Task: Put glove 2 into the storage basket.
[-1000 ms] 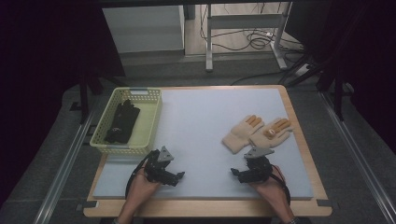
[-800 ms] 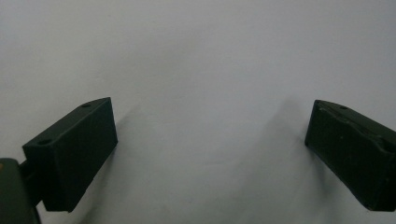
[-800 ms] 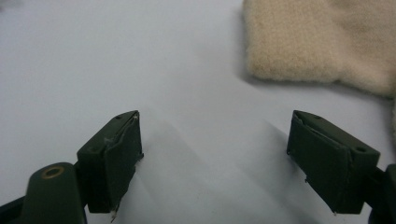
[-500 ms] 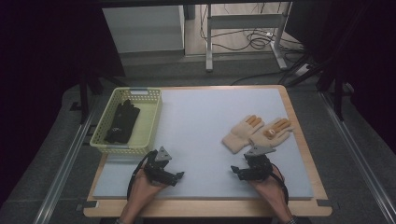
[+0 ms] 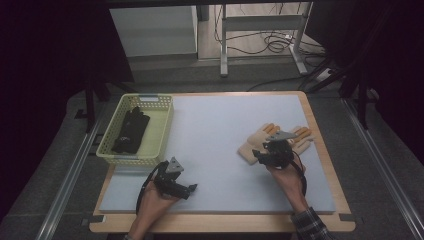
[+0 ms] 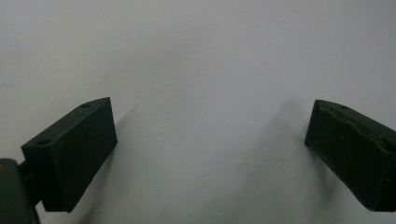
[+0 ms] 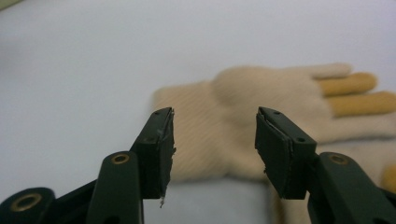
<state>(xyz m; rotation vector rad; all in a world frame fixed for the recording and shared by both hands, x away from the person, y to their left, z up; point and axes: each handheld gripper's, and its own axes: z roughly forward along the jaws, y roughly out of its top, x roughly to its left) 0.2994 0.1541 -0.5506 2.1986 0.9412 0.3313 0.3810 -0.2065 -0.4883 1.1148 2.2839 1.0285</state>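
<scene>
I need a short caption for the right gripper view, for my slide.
Right gripper, jaws apart and just closing with nothing between them, nears the cuff of a beige knitted glove on the pale mat.

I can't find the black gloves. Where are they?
In the high view, the black gloves lie inside the yellow basket at the table's left side.

Knitted cloth gloves [image 5: 274,141] on a matt mat [image 5: 215,130].

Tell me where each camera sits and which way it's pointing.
High view: above the table's near side, looking forward and down; both hands, left tool, right tool.
Left gripper view: on that tool, facing bare mat; jaws wide.
Right gripper view: on that tool, facing the beige glove.
Shared: glove also in high view.
</scene>
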